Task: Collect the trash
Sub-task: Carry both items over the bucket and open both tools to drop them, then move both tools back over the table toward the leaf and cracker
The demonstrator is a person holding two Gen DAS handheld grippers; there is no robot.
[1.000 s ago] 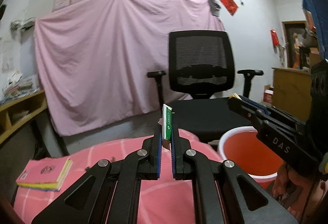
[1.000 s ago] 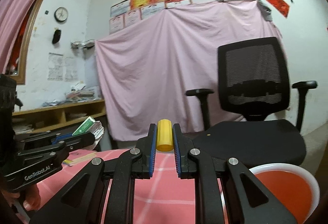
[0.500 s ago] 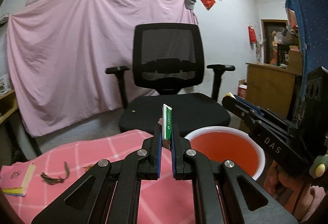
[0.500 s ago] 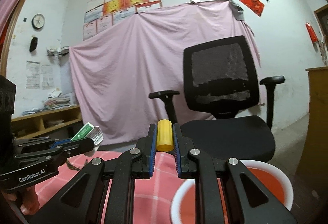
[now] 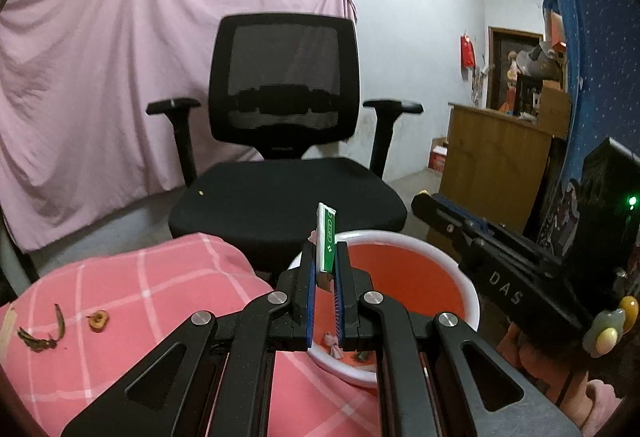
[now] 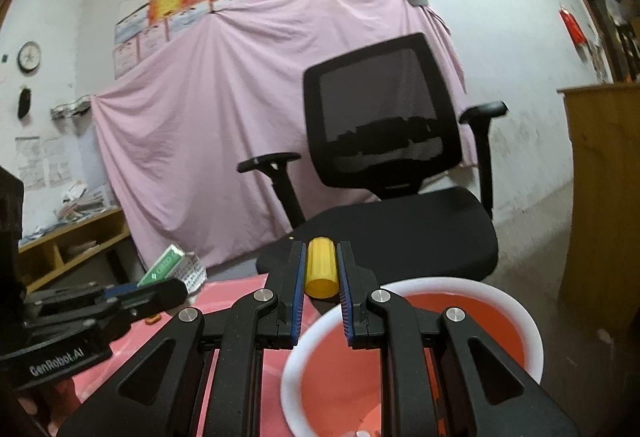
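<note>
We have swung both grippers over the red bin [image 5: 404, 277] — a second ago it sat off to the right, so release looks near. Our left gripper [image 5: 325, 269] pinches a green-and-white wrapper [image 5: 326, 243], its print unreadable; our right gripper [image 6: 320, 273] clamps a yellow cylinder [image 6: 320, 269]. "DAS" and "GenRobot.AI" mark the gripper bodies. Scraps [image 5: 96, 320] wait on the pink cloth [image 5: 168, 277].

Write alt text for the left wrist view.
The left gripper pinches a flat green-and-white packet upright above a red bin with a white rim. Behind stand a black office chair and a pink sheet.
</note>
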